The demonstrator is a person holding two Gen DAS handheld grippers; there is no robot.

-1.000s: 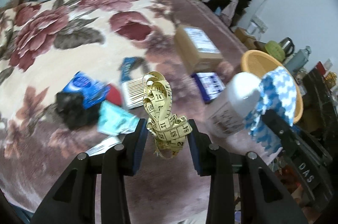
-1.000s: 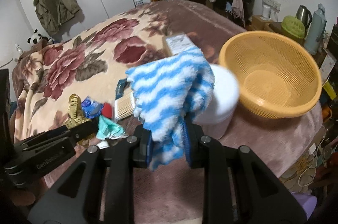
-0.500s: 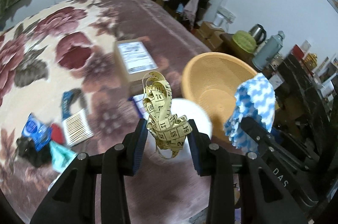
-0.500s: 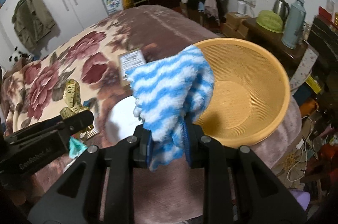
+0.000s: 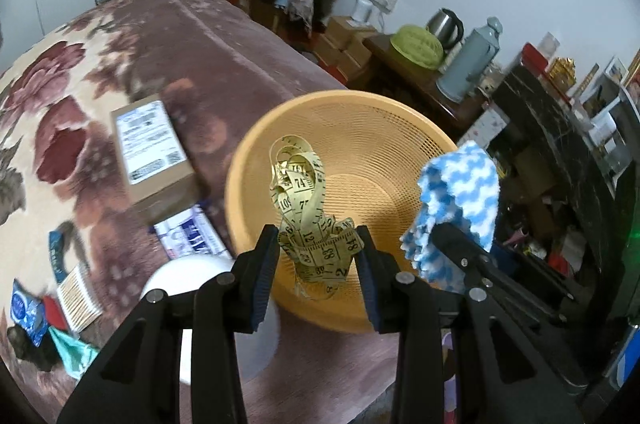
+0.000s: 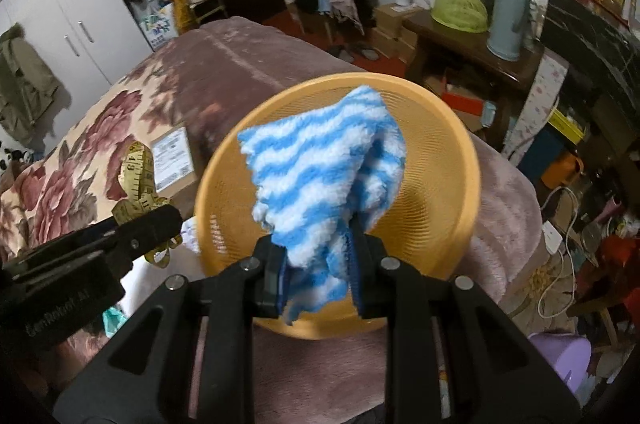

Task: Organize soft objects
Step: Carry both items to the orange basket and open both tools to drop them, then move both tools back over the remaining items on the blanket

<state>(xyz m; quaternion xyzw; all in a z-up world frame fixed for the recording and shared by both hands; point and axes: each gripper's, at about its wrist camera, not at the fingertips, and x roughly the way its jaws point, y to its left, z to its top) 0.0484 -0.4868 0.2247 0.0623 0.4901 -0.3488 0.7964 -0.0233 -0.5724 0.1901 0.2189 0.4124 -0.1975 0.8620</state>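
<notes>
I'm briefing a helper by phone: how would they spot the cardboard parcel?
Start at the flowered blanket on the bed, then find the orange basket. The cardboard parcel lies just left of it, the only brown box there, with a white shipping label on top.

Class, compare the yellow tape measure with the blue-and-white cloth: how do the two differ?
The tape measure is a thin, narrow printed band, tangled in loops; the cloth is thick, fluffy and striped, hanging in folds. The left gripper holds the tape measure, the right gripper the cloth. Both hang over the orange basket.
</notes>
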